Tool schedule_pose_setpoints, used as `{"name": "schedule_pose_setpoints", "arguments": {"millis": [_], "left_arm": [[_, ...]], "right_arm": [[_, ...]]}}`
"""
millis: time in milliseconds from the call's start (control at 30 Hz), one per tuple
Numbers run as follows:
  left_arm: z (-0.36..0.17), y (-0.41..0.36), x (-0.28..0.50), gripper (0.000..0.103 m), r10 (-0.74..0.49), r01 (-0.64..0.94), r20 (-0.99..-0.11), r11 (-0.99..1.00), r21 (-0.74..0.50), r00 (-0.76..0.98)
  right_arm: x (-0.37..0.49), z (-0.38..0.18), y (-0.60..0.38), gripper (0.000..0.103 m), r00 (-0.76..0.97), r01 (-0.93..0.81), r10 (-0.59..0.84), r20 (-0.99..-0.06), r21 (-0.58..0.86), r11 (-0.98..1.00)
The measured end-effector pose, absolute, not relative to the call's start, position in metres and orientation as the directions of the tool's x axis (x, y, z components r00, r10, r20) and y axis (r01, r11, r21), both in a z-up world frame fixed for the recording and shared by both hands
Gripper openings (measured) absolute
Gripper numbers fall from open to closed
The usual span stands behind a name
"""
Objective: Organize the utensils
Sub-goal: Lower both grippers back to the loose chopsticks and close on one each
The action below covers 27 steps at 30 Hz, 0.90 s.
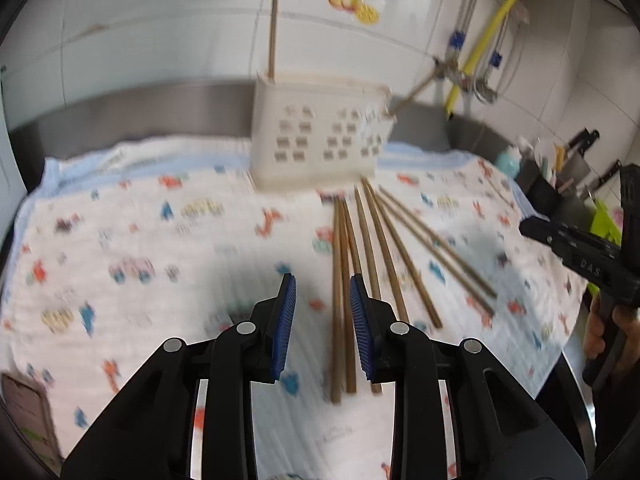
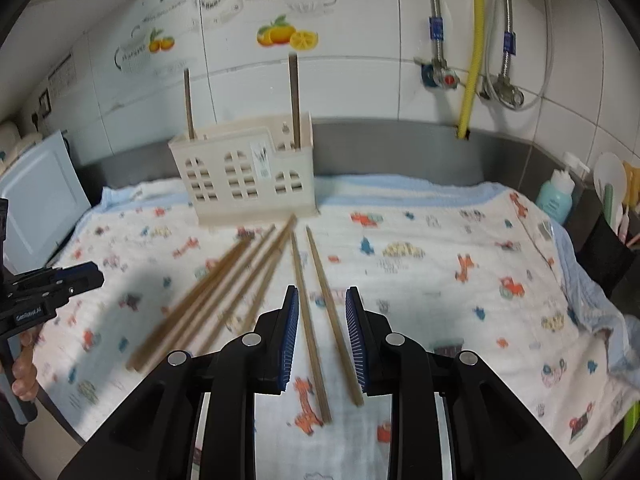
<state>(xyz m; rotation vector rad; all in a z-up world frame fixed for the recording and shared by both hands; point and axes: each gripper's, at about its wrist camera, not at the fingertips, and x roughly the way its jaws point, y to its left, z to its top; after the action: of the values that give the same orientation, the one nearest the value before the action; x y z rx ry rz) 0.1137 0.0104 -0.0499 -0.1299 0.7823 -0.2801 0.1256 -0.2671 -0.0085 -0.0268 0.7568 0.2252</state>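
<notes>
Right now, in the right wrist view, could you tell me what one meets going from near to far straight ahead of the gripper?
right gripper, open → pair of chopsticks lying between its fingers on the printed cloth → cream utensil holder with two chopsticks upright in it → tiled wall with an orange sticker.

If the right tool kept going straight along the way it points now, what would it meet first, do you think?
Probably the two chopsticks lying on the printed cloth between its open fingers; the right tool points along them. Beyond their far tips stands the cream utensil holder, though depth is hard to judge.
</notes>
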Motion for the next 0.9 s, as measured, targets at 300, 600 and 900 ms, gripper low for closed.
{"name": "schedule_pose_setpoints", "arguments": {"millis": [300, 600, 900], "left_arm": [[-0.093, -0.013, 0.107, 0.026, -0.286, 0.235, -0.743, 0.956, -0.177, 0.605], [-0.110, -0.014, 0.116, 0.016, -0.276, 0.217, -0.769, 0.959, -0.181, 0.576], [-0.115, -0.021, 0.122, 0.016, -0.226, 0.201, -0.783, 0.971, -0.131, 0.580]], "right_arm": [[0.119, -0.040, -0.277, 0.024, 0.667, -0.180, 0.180, -0.724, 0.078, 0.981], [0.119, -0.056, -0.287, 0.024, 0.644, -0.158, 0.165, -0.747, 0.081, 0.984], [0.121, -0.070, -0.294, 0.024, 0.623, -0.147, 0.154, -0.767, 0.079, 0.986]]}}
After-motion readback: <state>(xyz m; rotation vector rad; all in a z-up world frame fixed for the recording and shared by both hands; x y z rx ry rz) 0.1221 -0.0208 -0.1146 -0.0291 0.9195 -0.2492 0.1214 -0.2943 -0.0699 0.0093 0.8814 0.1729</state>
